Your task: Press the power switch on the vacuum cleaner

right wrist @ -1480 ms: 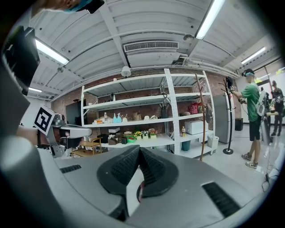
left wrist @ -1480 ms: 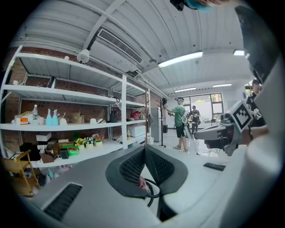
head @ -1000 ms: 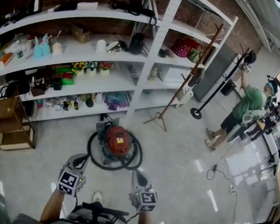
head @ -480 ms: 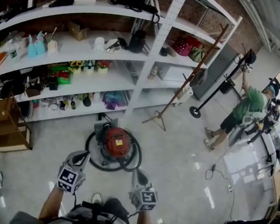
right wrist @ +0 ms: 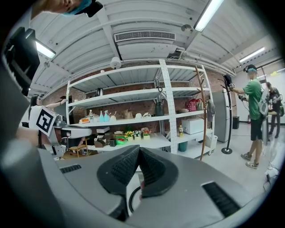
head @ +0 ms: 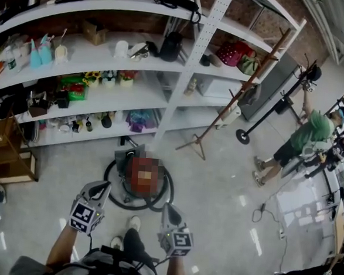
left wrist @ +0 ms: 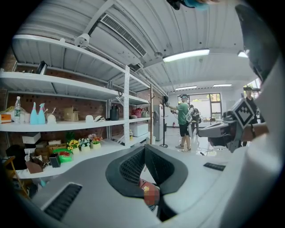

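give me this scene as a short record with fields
vacuum: vacuum on the floor in front of the shelves, hose looped round it
left tool: left tool shut, nothing in it, held short of the vacuum
right tool: right tool shut, nothing in it, apart from the vacuum
switch: too small to tell
others: coat stand right of the shelves; person in green at far right
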A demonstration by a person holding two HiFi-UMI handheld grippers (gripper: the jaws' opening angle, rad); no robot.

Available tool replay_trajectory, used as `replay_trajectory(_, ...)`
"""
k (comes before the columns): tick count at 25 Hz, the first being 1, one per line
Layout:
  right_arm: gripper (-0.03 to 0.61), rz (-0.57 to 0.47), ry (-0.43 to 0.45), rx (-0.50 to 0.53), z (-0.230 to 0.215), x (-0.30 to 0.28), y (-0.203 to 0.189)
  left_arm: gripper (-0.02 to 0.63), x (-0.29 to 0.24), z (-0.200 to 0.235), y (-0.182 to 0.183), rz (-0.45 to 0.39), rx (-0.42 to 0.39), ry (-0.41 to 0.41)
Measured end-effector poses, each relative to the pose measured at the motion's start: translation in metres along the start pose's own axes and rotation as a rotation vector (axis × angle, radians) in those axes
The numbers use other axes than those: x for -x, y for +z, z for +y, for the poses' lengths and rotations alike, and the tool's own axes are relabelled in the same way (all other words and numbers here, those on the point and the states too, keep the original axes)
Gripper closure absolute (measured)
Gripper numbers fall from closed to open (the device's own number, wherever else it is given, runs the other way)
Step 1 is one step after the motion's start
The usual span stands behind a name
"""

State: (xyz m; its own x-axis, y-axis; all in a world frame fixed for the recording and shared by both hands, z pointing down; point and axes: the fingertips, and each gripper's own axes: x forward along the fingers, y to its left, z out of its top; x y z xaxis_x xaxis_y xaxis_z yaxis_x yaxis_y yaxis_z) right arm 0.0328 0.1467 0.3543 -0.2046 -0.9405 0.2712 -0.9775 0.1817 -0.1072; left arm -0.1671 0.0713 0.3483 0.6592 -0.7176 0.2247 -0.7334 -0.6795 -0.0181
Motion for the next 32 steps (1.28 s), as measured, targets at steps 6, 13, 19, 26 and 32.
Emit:
replay_trajectory(6,0.567,-0.003,0.022,0.0,-0.03,-0.033,0.007,0.606,-0.037,0.008,0.007,-0.001,0.008,0.02)
replay_trajectory(13,0.566,0.003,0.058,0.006,-0.061,-0.071,0.02,0.605,-0.083,0.016,0.016,0.005,0.013,0.043)
replay_trajectory(19,0.567,0.005,0.084,-0.002,-0.09,-0.101,0.029,0.606,-0.12,0.021,0.027,0.014,0.008,0.061)
replay_trajectory(26,0.566,0.016,0.137,0.018,-0.116,-0.136,0.034,0.606,-0.155,0.029,0.034,0.023,0.01,0.104)
replay_trajectory(32,0.567,0.032,0.179,0.022,-0.126,-0.158,0.045,0.606,-0.178,0.035,0.041,0.017,0.021,0.134)
